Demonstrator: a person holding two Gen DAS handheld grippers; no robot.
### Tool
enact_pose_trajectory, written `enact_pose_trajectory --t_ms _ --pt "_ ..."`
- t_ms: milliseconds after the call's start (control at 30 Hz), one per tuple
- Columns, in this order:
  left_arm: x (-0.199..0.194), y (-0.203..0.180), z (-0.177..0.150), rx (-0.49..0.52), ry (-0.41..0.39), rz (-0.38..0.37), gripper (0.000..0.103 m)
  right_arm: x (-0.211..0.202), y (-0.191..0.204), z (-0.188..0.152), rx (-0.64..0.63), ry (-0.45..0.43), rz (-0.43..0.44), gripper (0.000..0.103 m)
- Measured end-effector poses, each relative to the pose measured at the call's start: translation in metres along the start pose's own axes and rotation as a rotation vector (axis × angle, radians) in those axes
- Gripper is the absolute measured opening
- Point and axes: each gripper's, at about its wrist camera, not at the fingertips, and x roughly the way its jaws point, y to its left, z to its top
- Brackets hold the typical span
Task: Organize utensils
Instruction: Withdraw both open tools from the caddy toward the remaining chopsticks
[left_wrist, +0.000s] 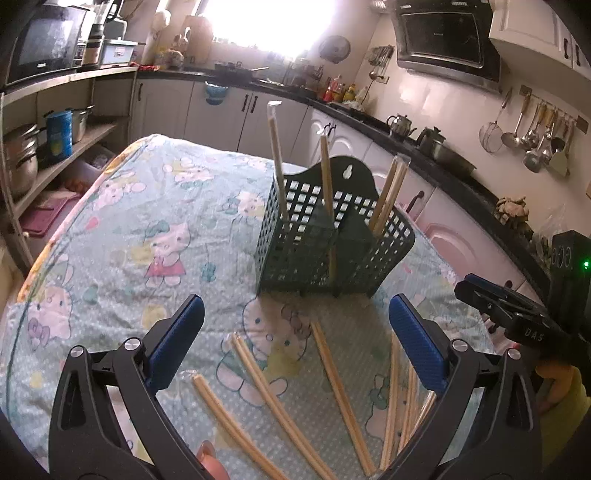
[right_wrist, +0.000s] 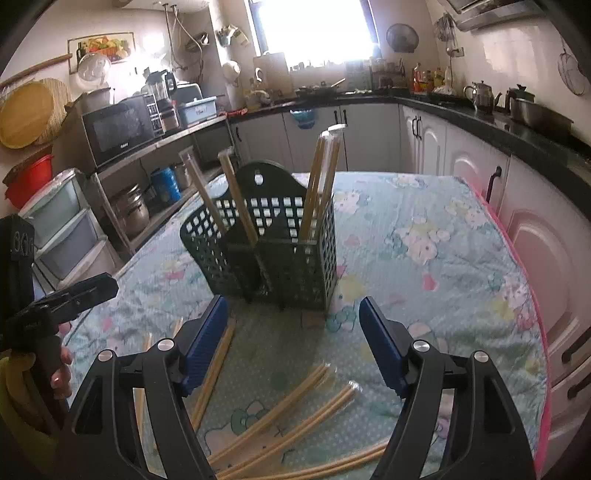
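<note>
Both grippers, left gripper and right gripper, are hovering with jaws spread, gripping nothing, over wrapped chopsticks lying loose on the cartoon-print tablecloth; beyond, the green holder is standing upright, holding chopstick pairs in its compartments

We saw the dark green perforated plastic utensil basket standing on the cartoon-print cloth-covered table. Wrapped wooden chopstick pairs stood inside the basket. More wrapped pairs lay on the cloth before the basket. Behind it ran white kitchen cabinets.
</note>
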Motion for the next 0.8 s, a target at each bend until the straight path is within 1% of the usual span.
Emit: enact_pose_trajectory --t_ms 567,800 --pt "0.004 0.017 -0.039 -0.034 0.079 0.035 0.092 0.014 0.002 -0.039 0.002 0.086 0.016 0.071" --pt "0.01 0.029 -0.055 -0.079 0.123 0.053 0.092 0.022 0.003 -0.052 0.002 0.117 0.021 0.071"
